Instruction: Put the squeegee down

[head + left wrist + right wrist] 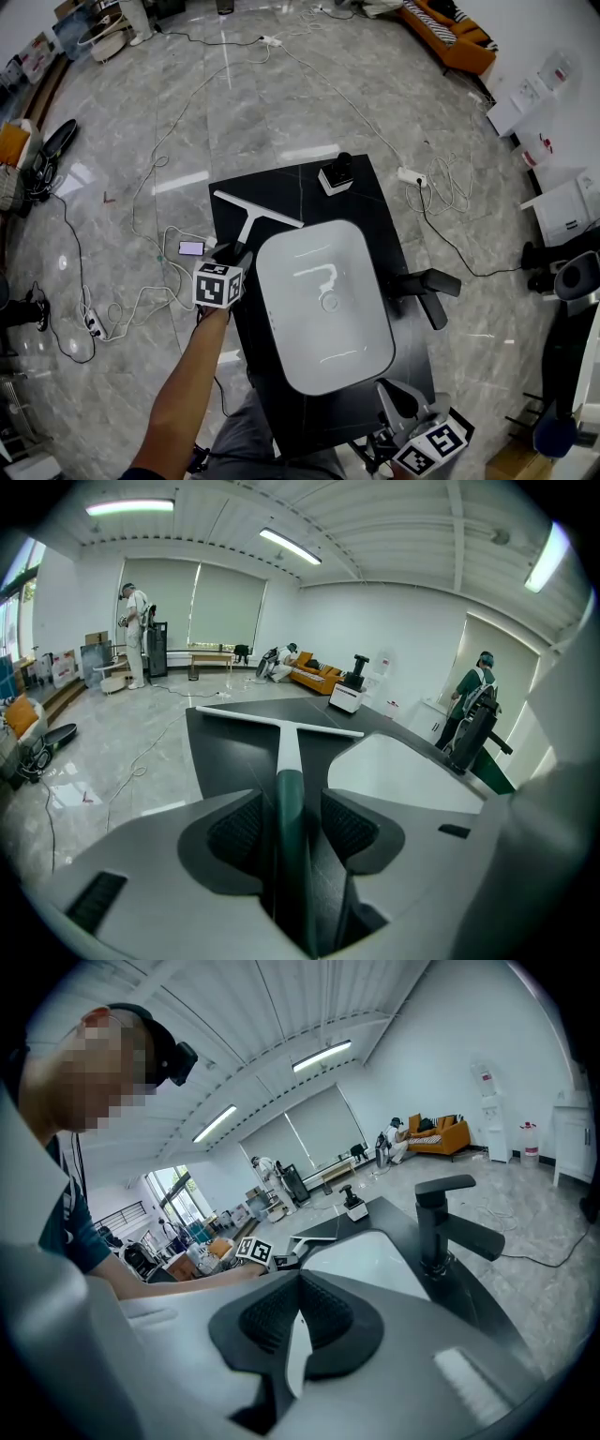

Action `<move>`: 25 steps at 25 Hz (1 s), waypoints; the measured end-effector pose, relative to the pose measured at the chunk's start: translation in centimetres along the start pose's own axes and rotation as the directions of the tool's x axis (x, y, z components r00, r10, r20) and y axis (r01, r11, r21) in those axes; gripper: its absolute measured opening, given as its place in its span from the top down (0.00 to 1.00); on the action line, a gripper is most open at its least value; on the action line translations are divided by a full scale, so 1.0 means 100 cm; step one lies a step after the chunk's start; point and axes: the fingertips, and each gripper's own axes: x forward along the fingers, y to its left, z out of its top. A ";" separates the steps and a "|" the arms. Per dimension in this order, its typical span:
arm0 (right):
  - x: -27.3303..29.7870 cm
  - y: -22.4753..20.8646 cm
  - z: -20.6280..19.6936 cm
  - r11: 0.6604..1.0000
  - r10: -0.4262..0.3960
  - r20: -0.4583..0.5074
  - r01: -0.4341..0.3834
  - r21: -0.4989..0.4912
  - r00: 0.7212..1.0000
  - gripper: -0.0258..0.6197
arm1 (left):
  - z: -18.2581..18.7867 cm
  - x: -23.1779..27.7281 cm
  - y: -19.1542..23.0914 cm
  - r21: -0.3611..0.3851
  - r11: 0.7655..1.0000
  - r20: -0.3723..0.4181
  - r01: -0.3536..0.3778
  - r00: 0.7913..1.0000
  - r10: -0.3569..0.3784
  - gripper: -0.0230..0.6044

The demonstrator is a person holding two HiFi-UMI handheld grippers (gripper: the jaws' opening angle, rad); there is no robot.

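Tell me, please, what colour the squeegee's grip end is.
The squeegee grip is dark green; left gripper view shows it best.

This is a large open lab or test hall. A lone black counter [244,202] with a white basin [281,347] and a black tap [427,286] stands free on a polished grey stone floor [281,112] — a mock-up washstand. Loose cables [159,159] and a power strip [411,175] trail across the floor. Strip lights [291,546] line the ceiling, roller blinds [225,602] cover the windows, and other people [136,635] stand at equipment near an orange sofa [450,33].
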 end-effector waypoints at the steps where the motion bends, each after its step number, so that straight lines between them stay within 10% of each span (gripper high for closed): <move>1: 0.000 0.000 0.000 1.000 -0.001 -0.001 0.001 0.000 1.000 0.94 | 0.000 -0.001 0.000 0.002 1.000 0.000 0.000 1.000 0.000 0.67; 25: -0.017 0.033 0.022 0.998 0.040 0.012 -0.039 -0.048 0.999 0.94 | 0.061 -0.142 0.006 0.011 1.000 0.281 -0.028 0.959 0.024 0.63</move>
